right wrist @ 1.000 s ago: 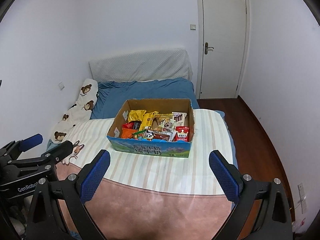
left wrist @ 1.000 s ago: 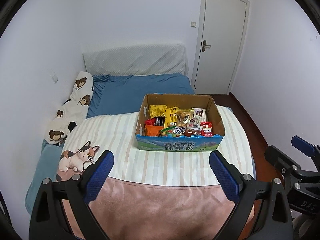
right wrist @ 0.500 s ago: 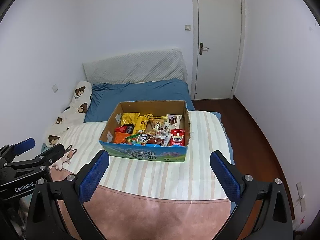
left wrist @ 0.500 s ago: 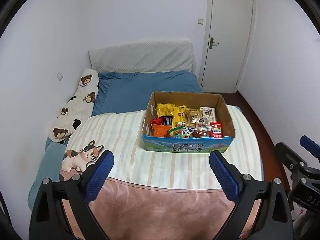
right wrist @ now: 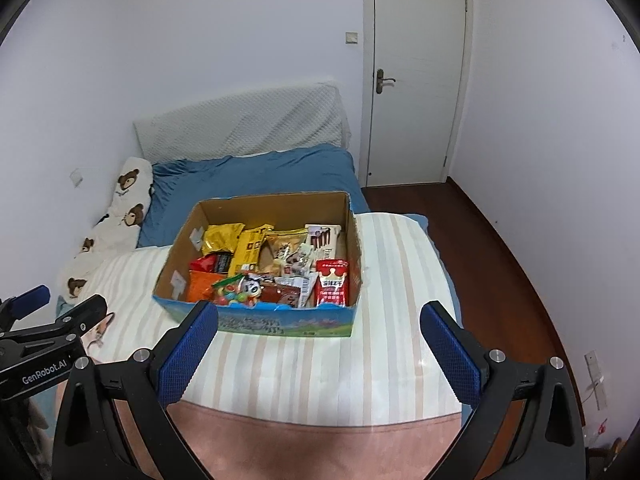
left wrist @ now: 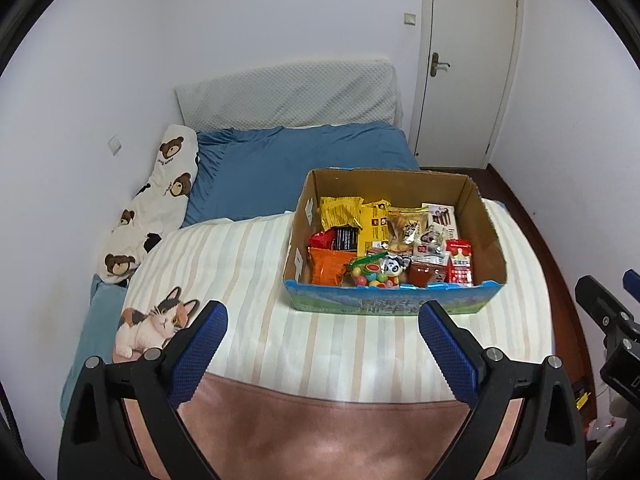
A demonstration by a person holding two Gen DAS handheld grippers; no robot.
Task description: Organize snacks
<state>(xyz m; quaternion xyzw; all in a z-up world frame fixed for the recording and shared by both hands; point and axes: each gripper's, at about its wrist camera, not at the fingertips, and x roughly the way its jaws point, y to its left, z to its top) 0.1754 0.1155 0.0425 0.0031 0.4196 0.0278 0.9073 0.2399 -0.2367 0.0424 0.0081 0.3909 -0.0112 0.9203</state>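
Cardboard box of glossy snack packets on the striped blanket.
Left gripper and right gripper hover spread and empty; the box lies at twelve o'clock.

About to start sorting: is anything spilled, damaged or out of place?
Nothing has spilled: every snack packet sits inside the open brown cardboard box on the striped bed cover. The packets are heaped untidily, overlapping at angles. No damage is visible.

Striped blanket over the blue sheet, bear-print pillow along the wall, cat print at the blanket's corner, white door shut.
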